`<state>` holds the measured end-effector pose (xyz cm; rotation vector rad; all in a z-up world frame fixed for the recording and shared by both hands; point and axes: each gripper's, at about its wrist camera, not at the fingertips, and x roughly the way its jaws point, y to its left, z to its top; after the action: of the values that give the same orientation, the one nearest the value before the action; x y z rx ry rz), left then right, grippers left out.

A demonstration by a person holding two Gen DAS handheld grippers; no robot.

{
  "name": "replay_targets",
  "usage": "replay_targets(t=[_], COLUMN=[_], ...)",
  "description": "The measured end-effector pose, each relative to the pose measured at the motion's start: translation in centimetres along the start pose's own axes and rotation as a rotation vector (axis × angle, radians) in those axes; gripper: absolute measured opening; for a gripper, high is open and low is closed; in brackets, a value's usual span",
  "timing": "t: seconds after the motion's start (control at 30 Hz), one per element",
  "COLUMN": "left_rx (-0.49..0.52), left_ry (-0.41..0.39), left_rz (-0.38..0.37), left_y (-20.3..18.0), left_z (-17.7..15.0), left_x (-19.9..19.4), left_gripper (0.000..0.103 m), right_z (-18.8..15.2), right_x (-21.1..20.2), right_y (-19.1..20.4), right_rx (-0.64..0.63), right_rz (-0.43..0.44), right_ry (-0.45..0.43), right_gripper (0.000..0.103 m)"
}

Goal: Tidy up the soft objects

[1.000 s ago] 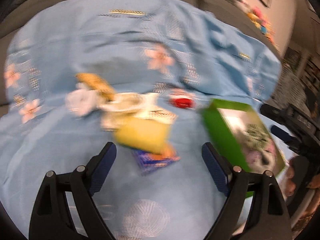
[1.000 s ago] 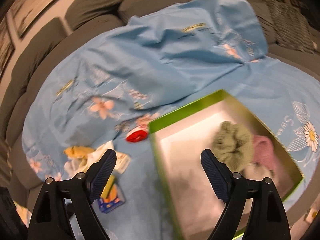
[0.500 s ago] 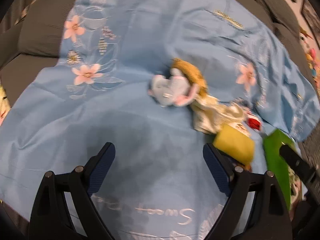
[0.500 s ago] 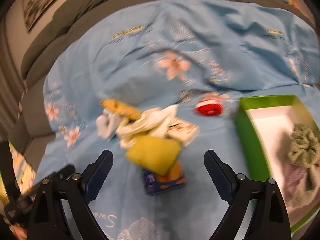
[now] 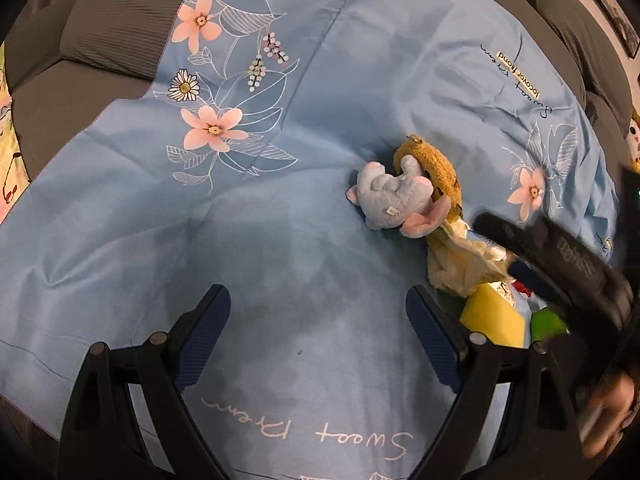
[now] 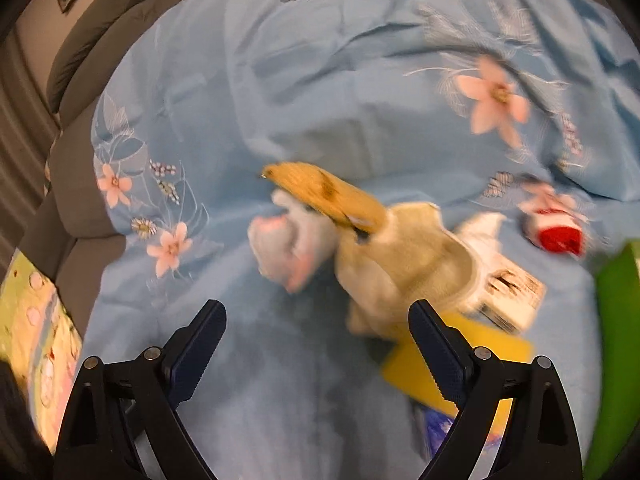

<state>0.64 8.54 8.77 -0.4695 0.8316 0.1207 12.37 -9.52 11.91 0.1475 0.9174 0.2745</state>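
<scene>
Floral blue sheet [image 5: 304,208] drapes a grey sofa [image 5: 100,20]; left tool [image 5: 318,322] and right tool [image 6: 316,332] both spread, empty

On the blue sheet [image 5: 304,208] we can read white script near the near edge, upside down: "Sweet Dream". The same script stands again at the far right, beside a small yellow label whose print we cannot read surely. A small white tag on the grey plush toy [image 5: 390,200] is too small to read.
</scene>
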Motion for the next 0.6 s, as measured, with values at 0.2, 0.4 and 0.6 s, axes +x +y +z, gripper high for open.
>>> replay_targets(t=[0.2, 0.4, 0.6], left_rx=[-0.050, -0.066, -0.065], left_ry=[0.037, 0.047, 0.049], left_rz=[-0.008, -0.007, -0.009], left_y=[0.9, 1.2, 1.4], left_z=[0.5, 0.7, 0.7], left_x=[0.8, 1.1, 1.1], left_gripper=[0.089, 0.089, 0.089], right_z=[2.9, 3.3, 2.3], right_x=[5.3, 10.9, 13.4], right_y=[2.1, 2.3, 1.1], right_rx=[0.003, 0.080, 0.202], right_rz=[-0.024, -0.042, 0.067], right_ry=[0.032, 0.120, 0.175], right_gripper=[0.093, 0.083, 0.048])
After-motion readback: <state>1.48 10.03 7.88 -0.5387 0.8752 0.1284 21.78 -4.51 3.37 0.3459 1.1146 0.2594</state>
